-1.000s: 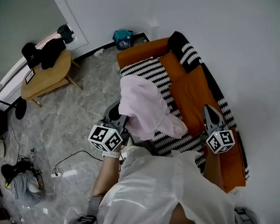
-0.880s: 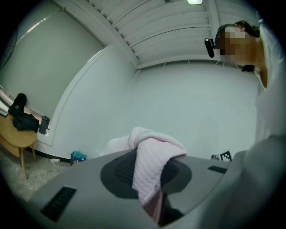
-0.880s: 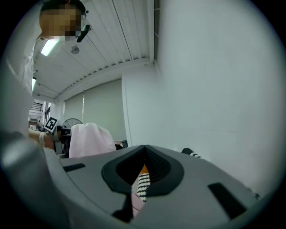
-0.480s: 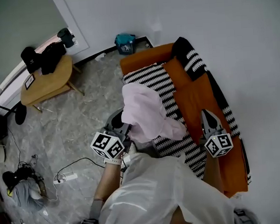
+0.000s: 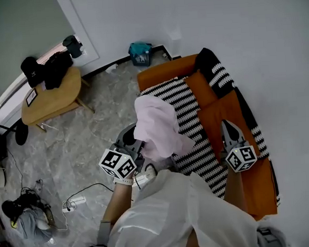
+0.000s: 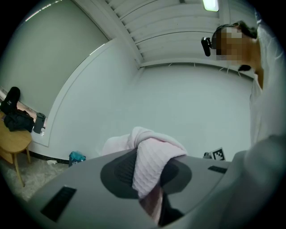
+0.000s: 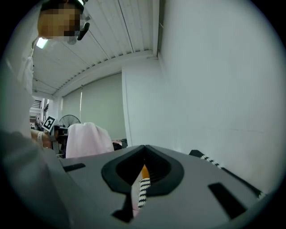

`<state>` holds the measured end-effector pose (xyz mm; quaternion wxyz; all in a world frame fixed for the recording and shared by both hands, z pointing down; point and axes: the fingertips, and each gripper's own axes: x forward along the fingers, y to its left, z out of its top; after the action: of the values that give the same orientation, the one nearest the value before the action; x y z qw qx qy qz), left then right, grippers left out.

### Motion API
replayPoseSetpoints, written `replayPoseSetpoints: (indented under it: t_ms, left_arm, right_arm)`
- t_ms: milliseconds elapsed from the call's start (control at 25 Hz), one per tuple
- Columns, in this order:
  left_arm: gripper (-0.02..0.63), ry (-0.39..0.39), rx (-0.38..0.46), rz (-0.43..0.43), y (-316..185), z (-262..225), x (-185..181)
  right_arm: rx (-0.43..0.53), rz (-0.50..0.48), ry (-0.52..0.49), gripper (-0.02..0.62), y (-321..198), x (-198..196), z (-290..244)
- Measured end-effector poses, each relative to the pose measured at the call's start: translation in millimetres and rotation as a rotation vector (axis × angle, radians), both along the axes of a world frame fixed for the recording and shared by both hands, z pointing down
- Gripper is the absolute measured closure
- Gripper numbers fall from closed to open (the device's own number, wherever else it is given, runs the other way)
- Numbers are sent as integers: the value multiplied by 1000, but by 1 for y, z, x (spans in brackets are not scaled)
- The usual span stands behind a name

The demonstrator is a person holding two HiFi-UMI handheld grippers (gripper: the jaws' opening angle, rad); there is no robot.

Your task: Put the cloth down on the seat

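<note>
A pink cloth (image 5: 156, 126) hangs bunched from my left gripper (image 5: 138, 145), which is shut on it over the front edge of the sofa seat. In the left gripper view the cloth (image 6: 151, 162) is pinched between the jaws and spills over the top of the left gripper (image 6: 149, 181). The seat (image 5: 191, 114) has a black-and-white striped cover with orange cushions (image 5: 226, 109) beside it. My right gripper (image 5: 228, 125) hovers over the orange cushion, jaws together, holding nothing. In its own view the right gripper (image 7: 142, 172) shows only a thin slit, and the cloth (image 7: 87, 139) is at the left.
A wooden side table (image 5: 51, 94) with black items (image 5: 52, 60) stands at the left. A teal object (image 5: 140, 49) sits by the wall behind the sofa arm. Cables and a power strip (image 5: 74, 201) lie on the marble floor. A white wall runs behind the sofa.
Both grippers have shifted sideways along the sofa. The pink cloth has moved with the left gripper and stays pinched. The right gripper's jaws stay together.
</note>
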<state>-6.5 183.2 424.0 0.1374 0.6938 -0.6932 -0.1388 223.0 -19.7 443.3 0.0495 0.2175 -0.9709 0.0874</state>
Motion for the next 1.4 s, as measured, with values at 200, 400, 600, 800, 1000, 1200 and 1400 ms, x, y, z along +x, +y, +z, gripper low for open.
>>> replayPoseSetpoints:
  t_ms: [200,400,600,800,1000,1200,1400]
  left_arm:
    - [520,-14,4,43,0,-2,-40]
    - [520,-1,4,59,-11,4,-72]
    - [520,32,9,55,-41,6,-107]
    - [520,38,-13,67,-77,1,-130]
    - [520,-5,-18,88,-126,-8,-148]
    - [520,7,-2,75,-162,-5,-168]
    - [520,38,-11,128,-212,0,-180]
  right_arm:
    - [24,27,-8,584,2,-42,-9]
    - [18,28,20,584,-1,-70,-2]
    - [14,22,34,584,-31,-104,5]
    - [7,14,-5,584,-75,-141,0]
    - [13,-13,-26,584,-118,-168,-4]
    - [9,-13,-24,584,-147,-176,2]
    - [-11,38,-10,584,-167,-162,8]
